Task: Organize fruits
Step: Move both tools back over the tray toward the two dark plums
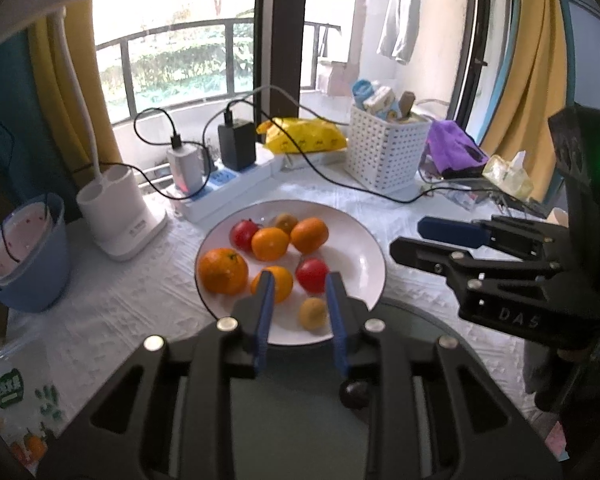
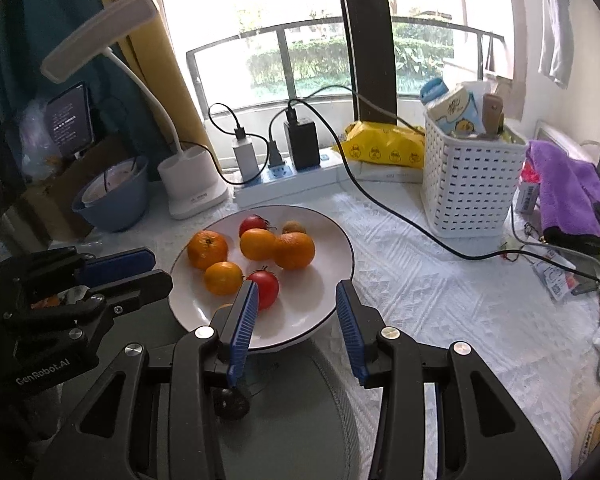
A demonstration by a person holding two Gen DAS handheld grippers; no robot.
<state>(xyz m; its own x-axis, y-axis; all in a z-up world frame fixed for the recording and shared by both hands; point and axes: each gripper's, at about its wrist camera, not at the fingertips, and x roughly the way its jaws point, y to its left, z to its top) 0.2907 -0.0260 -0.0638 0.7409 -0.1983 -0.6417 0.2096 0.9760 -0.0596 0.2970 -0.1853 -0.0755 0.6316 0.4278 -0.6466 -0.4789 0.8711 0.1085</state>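
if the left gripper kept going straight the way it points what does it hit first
Most likely the white plate and the fruit at its near edge: the small yellow-brown fruit sits between the left gripper fingers in its own view, with a red tomato just beyond. Depth is uncertain.

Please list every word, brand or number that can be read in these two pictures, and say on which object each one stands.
"DAS": on the black body of the right tongs.
"GenRobot.AI": on the black body of the left tongs.
Lamp base: a small label, too small to read.
Phone screen: lines of text, blurred.
Carton in the white basket: printing, not legible.
Green label on the bag: blurred.
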